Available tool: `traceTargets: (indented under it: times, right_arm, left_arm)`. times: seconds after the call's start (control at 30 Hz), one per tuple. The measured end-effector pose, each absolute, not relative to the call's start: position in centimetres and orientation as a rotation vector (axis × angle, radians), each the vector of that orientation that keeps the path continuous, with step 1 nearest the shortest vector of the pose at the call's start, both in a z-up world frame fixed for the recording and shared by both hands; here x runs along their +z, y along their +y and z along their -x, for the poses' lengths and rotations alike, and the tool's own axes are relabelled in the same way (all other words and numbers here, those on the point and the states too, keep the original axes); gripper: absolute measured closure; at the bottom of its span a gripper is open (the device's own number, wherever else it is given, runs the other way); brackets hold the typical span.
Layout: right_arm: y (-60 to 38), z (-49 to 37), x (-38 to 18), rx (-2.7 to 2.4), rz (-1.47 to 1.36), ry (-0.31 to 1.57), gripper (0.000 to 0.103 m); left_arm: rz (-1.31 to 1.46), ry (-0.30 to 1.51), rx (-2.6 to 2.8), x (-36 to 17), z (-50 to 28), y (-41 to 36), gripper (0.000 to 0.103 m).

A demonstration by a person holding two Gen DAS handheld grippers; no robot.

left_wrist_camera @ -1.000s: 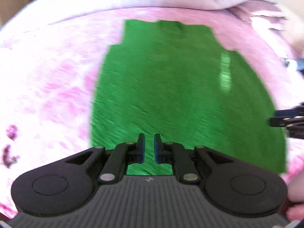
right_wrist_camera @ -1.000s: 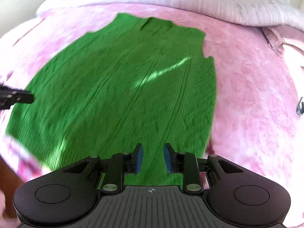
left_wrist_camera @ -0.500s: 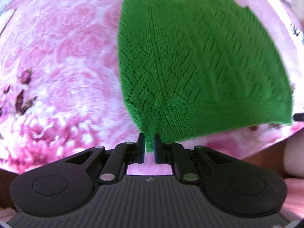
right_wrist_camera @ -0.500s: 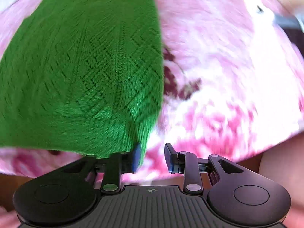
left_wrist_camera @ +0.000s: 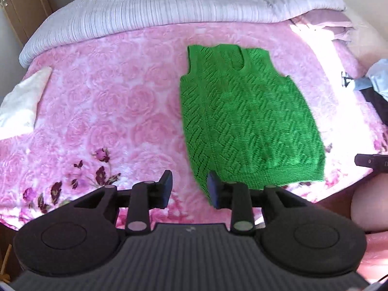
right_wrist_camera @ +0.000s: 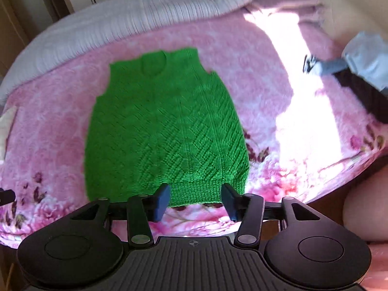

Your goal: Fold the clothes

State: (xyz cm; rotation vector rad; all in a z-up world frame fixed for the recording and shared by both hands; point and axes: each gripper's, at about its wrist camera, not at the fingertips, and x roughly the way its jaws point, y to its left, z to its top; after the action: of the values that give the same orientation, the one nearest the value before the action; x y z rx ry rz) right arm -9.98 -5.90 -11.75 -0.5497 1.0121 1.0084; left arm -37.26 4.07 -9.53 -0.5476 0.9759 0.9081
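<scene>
A green knitted sleeveless vest (left_wrist_camera: pixel 245 118) lies flat on the pink floral blanket (left_wrist_camera: pixel 109 101), neck away from me, hem toward me. It also shows in the right wrist view (right_wrist_camera: pixel 165 131). My left gripper (left_wrist_camera: pixel 190 189) is open and empty, raised above the hem's left corner. My right gripper (right_wrist_camera: pixel 195 201) is open and empty, raised just in front of the hem's right half. The tip of the right gripper (left_wrist_camera: pixel 371 162) shows at the right edge of the left wrist view.
A white striped duvet (left_wrist_camera: pixel 169 7) is bunched along the far side of the bed. A white cloth (left_wrist_camera: pixel 21 101) lies at the left. Grey and black garments (right_wrist_camera: pixel 363 72) lie at the far right. The blanket's near edge (right_wrist_camera: pixel 266 223) drops off below the grippers.
Both grippers have let go of the vest's hem corners, opened, and pulled back and up. The vest now lies spread flat on the blanket.
</scene>
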Motion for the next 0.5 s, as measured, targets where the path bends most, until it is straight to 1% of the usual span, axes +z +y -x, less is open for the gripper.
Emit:
traceTargets:
  times: [0.03, 0.1, 0.37, 0.5]
  right_arm:
    - [-6.4, 10.6, -11.1, 1.007, 0.558, 0.998, 0.048]
    - [-7.3, 11.4, -10.3, 0.994, 0.572, 0.983, 0.046]
    - [-10.6, 14.0, -9.9, 1.020, 0.555, 0.992, 0.046]
    - [-11.4, 14.5, -9.1, 0.989, 0.552, 0.973, 0.046]
  left_arm:
    - [0.544, 0.972, 0.901, -8.9, 37.4, 3.6, 0.074]
    - [0.523, 0.971, 0.886, -8.2, 37.4, 2.5, 0.069]
    - [0.455, 1.001, 0.823, -7.2, 37.0, -1.3, 0.067]
    - [0.420, 0.993, 0.800, -6.9, 36.8, -2.5, 0.064]
